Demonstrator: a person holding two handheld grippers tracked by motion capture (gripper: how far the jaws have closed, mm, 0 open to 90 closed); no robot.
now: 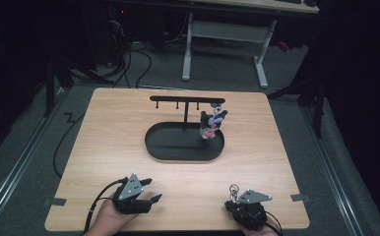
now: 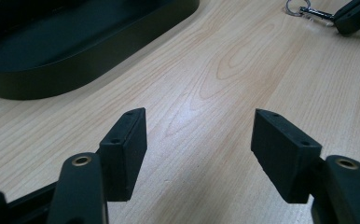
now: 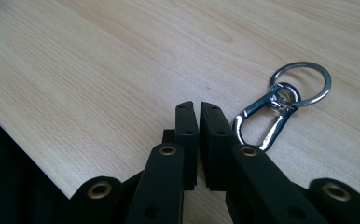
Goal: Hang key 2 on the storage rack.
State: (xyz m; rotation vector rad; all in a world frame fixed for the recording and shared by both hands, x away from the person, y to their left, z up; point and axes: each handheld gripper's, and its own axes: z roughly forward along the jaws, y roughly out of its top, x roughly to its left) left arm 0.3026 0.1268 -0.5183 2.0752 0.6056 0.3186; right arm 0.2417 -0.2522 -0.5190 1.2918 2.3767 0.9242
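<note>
The right gripper (image 3: 199, 109) is closed beside a silver metal carabiner keyring (image 3: 280, 105), not gripping it. The left gripper (image 2: 199, 140) rests open on the light wooden table (image 1: 104, 147).

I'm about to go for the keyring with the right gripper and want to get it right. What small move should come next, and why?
Probably open the right gripper and shift it sideways toward the keyring. Its jaws stand shut with nothing between them, and the clip lies flat on the table just beside the jaw tips, not between them. The left gripper is open over bare wood, apart from it.
</note>
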